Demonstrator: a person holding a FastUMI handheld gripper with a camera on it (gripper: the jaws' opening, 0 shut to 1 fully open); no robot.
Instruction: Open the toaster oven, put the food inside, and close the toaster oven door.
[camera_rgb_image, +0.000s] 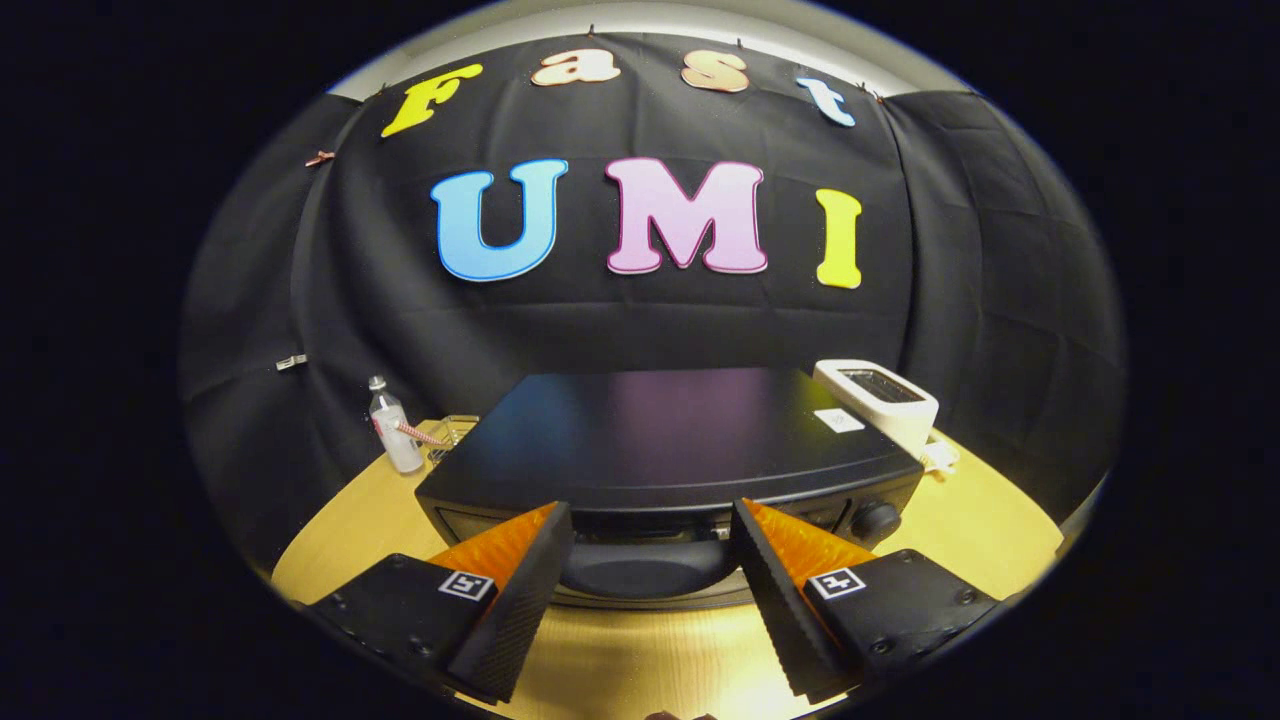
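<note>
The gripper (650, 520) hovers with fingers spread apart and empty, the black toaster oven (665, 440) just ahead of them (a white toaster (880, 400) beyond, right) on the wooden surface (640, 660).

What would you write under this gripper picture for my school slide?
Open gripper above the black toaster oven on a wooden table, white toaster and clear bottle beside it.

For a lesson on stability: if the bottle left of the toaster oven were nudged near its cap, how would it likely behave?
The bottle stands tall and narrow, so it would probably tip. Its clear body suggests light plastic, likely sliding easily on the smooth table. The tool is open at the oven front.
</note>
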